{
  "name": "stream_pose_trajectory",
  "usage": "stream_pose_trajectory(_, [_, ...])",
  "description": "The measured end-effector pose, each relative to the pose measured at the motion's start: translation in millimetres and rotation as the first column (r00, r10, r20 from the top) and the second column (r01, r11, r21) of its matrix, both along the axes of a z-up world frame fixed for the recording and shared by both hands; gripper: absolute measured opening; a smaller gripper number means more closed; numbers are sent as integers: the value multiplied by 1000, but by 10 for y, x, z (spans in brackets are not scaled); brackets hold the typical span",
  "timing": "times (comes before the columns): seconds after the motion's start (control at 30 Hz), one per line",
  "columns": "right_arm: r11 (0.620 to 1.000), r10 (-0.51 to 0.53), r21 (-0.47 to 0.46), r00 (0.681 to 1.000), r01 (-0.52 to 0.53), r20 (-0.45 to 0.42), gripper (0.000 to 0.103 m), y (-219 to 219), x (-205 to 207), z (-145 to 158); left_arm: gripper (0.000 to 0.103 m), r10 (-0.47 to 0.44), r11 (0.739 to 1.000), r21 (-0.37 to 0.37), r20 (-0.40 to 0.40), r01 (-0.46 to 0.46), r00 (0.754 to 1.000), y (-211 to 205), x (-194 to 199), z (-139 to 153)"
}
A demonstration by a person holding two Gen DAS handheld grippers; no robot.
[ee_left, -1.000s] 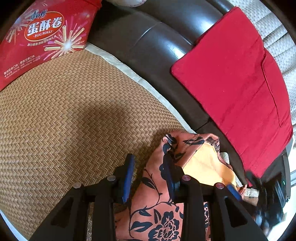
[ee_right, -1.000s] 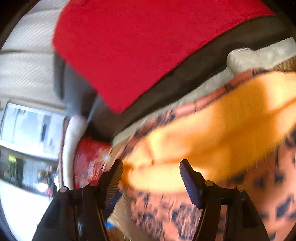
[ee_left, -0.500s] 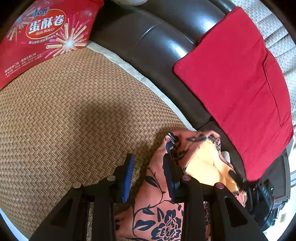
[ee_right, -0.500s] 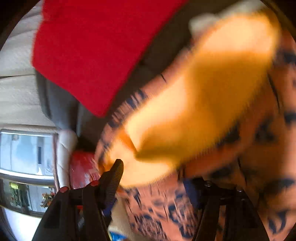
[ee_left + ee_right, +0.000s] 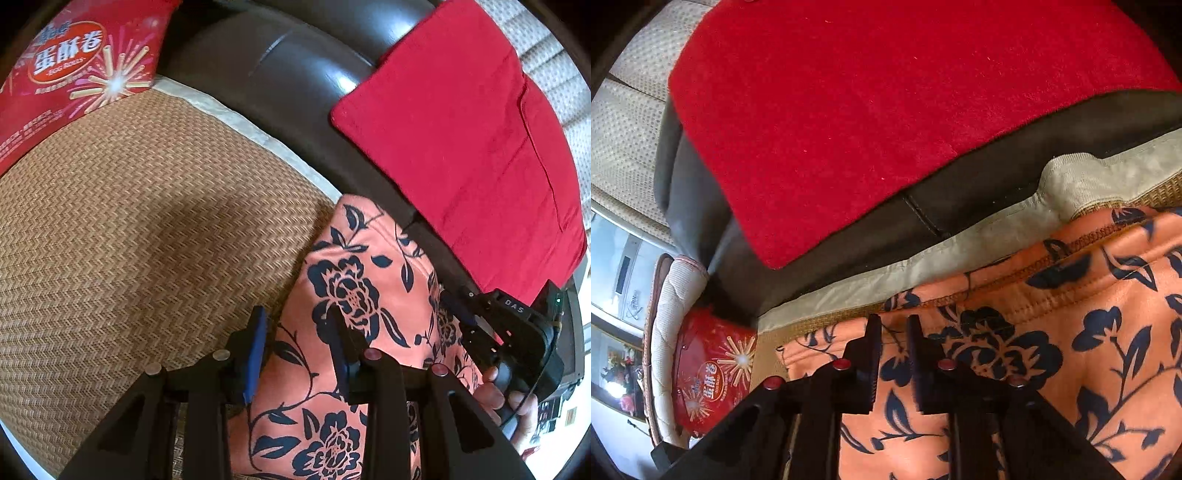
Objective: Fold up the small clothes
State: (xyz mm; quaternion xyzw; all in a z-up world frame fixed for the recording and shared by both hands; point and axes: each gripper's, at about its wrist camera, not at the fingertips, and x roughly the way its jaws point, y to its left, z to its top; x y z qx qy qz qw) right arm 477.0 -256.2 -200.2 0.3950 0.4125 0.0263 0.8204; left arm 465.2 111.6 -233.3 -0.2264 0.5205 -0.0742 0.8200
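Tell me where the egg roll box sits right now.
The egg roll box lies at the far left end of the woven mat, against the dark sofa back; the right wrist view shows it low left, beside a pale cushion.
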Motion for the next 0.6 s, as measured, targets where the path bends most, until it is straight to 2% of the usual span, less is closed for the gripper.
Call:
stream_pose_trajectory(0.07, [1000,23,16,1000,-23,6,18,-64,-49,39,36,-22,1000,15,-7,22,1000,-72,9,-19])
stream_pose_trajectory(0.1, [999,32,-11,999,-31,14,18,-91,-72,86,36,-34,999,28,-11,34,999,-115,10,-22])
stream_pose_trajectory(0.2, [975,59,-213,998,-57,5,18,-121,-355,241,36,-71,995,63,-31,73,997,-238,13,-69])
stream_pose_trajectory(0.27, [955,70,-288,998,-65,4,18,-206,-515,296,37,-94,992,82,-26,95,995,-320,-6,-55])
stream_pose_trajectory(0.3, [946,64,-318,998,-63,-7,18,-299,-630,322,41,-113,989,96,-17,114,993,-362,-14,-34])
stream_pose_trajectory(0.33, [942,57,-331,998,-60,-19,18,-438,-724,331,44,-129,985,114,-1,128,992,-417,-30,2])
stream_pose_trajectory(0.4, [938,25,-345,998,-42,-53,18,-665,-938,287,59,-160,979,129,31,155,987,-524,-59,65])
stream_pose_trajectory(0.5, [918,-49,-396,990,-8,-132,19,-975,-1209,162,62,-212,967,152,35,205,977,-676,-63,69])
stream_pose_trajectory(0.6, [921,-111,-389,977,31,-185,19,-1237,-1430,-53,62,-220,951,221,-18,218,975,-813,-5,-108])
